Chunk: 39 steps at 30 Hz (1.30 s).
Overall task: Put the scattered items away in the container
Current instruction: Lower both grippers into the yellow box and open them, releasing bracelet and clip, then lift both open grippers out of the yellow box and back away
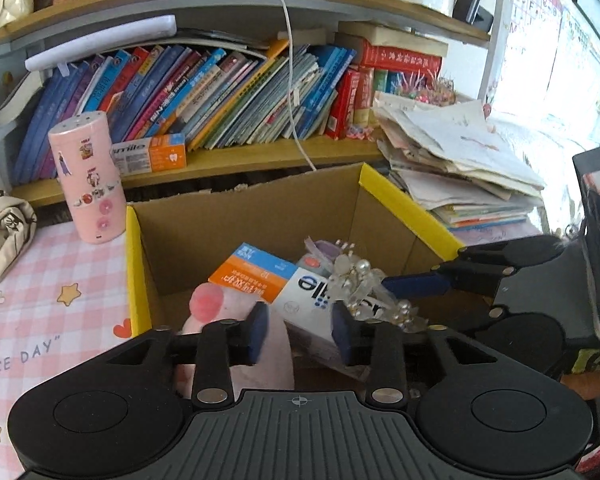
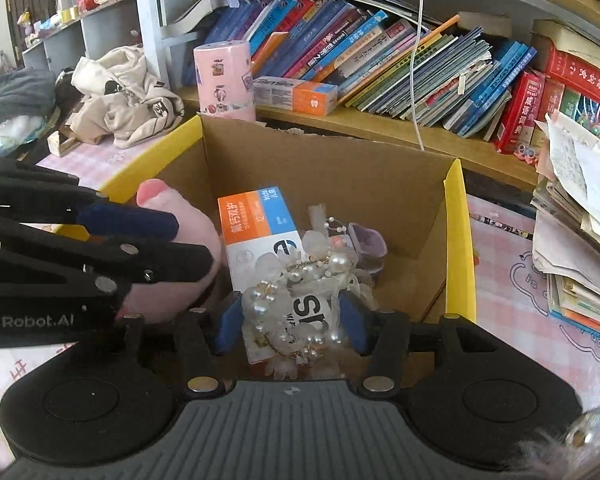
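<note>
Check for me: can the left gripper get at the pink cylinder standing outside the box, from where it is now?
Probably yes. The left gripper is open and empty over the cardboard box; the pink cylinder stands upright on the tablecloth just past the box's left wall, nothing beside it blocking. It must clear that wall first.

Strong daylight enters from the window [image 1: 552, 60] on my right and washes it out to white. Both fisheye views bend strongly at the edges, and the box [image 2: 340, 172] interior is shaded.

Open cardboard box [image 2: 340, 168] with yellow-edged flaps, holding pink plush [image 2: 188, 256], toothpaste carton [image 2: 256, 224], pearl hairpiece [image 2: 300, 280]
</note>
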### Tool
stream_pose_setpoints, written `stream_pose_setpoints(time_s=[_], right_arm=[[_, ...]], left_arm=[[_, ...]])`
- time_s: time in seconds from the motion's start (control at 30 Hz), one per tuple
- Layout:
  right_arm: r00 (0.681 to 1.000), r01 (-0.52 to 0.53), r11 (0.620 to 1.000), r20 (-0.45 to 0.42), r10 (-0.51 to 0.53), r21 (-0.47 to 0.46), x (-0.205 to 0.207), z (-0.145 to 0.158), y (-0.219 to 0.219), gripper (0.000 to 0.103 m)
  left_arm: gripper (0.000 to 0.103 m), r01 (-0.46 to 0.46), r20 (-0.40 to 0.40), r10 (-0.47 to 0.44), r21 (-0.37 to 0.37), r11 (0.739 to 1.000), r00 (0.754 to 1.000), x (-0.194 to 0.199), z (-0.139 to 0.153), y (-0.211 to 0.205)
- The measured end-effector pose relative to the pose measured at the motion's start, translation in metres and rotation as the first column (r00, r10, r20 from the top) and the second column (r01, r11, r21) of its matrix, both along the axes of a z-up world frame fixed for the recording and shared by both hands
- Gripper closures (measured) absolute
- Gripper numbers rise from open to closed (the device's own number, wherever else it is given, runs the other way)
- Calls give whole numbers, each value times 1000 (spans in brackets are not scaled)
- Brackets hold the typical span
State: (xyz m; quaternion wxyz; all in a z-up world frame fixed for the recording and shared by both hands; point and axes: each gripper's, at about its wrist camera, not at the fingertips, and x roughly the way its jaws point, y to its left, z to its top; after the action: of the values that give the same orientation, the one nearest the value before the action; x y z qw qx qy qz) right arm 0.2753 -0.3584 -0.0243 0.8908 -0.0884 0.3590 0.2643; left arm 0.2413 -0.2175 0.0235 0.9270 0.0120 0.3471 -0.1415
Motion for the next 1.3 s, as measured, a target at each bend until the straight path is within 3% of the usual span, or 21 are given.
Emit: stream_pose_setpoints(time_s=[0.17,0.23,0.27,0.47,0.87,1.3], right_arm=[[1000,5,1000,15,-5,9,-6,5,-1,44],[999,10,1000,33,-10,6,-10,8,-1,31],[999,16,1000,49,-16,4,-13,10,-1,27],[994,52,999,94,-53,13,-35,20,-3,23],[956,233,970,167,-241,65,-101,39,-9,5],[950,281,960,138,-279,6,-180,33,27,3]], left_arm=[[32,-37,53,37,10,999,998,-10,9,2],[25,-52,71,51,10,999,996,-16,13,4],[22,-56,82,55,11,998,995,-20,15,4],[13,-66,142,63,16,998,988,-46,26,7],[3,-104,238,96,21,994,966,-108,37,34],[3,-110,147,111,-14,994,983,-172,19,81]])
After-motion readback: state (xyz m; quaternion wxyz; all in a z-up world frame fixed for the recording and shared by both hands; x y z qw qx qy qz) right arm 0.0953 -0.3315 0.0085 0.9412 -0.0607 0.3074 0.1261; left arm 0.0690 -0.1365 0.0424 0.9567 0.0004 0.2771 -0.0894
